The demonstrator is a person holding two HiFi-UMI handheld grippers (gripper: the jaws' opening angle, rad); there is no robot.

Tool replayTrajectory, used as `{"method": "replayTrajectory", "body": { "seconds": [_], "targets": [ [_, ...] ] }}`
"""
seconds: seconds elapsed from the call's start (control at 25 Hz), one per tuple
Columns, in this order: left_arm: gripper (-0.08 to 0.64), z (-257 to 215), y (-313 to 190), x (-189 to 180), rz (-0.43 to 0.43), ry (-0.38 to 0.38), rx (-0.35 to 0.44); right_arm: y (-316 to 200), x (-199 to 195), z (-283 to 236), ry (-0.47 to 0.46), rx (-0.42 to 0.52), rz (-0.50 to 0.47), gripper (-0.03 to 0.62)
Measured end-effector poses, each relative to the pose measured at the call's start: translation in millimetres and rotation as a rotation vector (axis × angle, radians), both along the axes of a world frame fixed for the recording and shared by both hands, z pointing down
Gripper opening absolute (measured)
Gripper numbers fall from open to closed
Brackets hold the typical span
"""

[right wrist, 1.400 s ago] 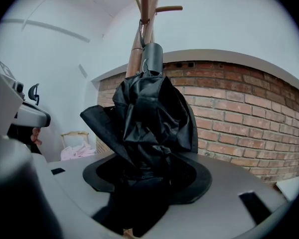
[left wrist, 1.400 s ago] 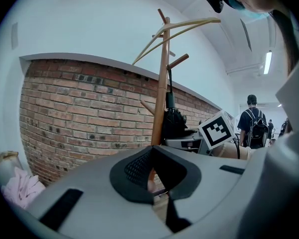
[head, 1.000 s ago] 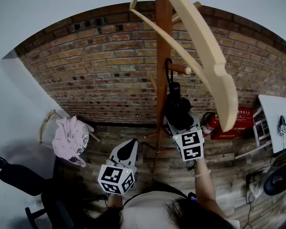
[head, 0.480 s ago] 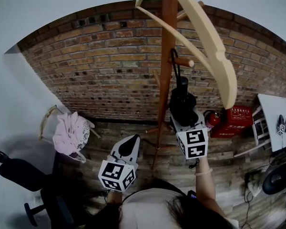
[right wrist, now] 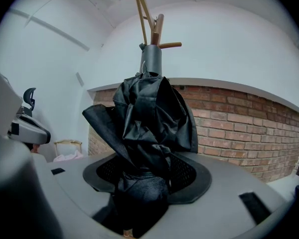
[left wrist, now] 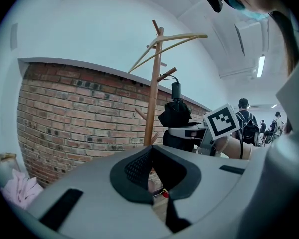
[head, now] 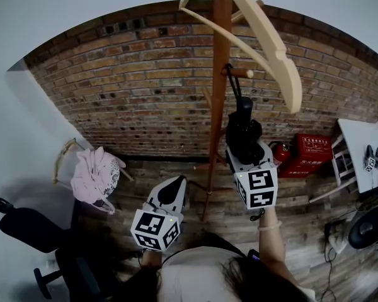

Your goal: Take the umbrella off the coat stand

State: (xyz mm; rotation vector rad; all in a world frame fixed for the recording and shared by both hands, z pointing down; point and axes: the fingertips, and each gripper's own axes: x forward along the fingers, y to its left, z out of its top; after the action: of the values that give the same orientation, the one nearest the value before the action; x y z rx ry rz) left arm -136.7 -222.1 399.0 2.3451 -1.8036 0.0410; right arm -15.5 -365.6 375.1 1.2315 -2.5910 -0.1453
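Risen slightly since a second ago: right gripper (right wrist: 139, 183), jaws clamped on the folded black fabric umbrella (right wrist: 144, 118), just right of the brown wooden coat stand (head: 219, 93) (cord still over a peg). Left gripper (left wrist: 157, 176) sits lower left of the stand, pinched together, empty.

My right tongs (head: 242, 146) lift the folded black umbrella (head: 242, 128) a little higher than a second ago and ease it slightly out from the coat stand (head: 220, 55). My left tongs (head: 170, 192) creep forward and up a touch too.
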Motion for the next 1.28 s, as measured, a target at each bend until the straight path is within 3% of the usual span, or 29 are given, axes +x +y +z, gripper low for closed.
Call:
{"method": "replayTrajectory", "body": {
  "seconds": [1.28],
  "targets": [
    [0.009,-6.2,55.1,16.7,0.069,-0.001,0.018,69.6,26.7,-30.5,-0.066,0.053,0.062,0.275]
  ]
}}
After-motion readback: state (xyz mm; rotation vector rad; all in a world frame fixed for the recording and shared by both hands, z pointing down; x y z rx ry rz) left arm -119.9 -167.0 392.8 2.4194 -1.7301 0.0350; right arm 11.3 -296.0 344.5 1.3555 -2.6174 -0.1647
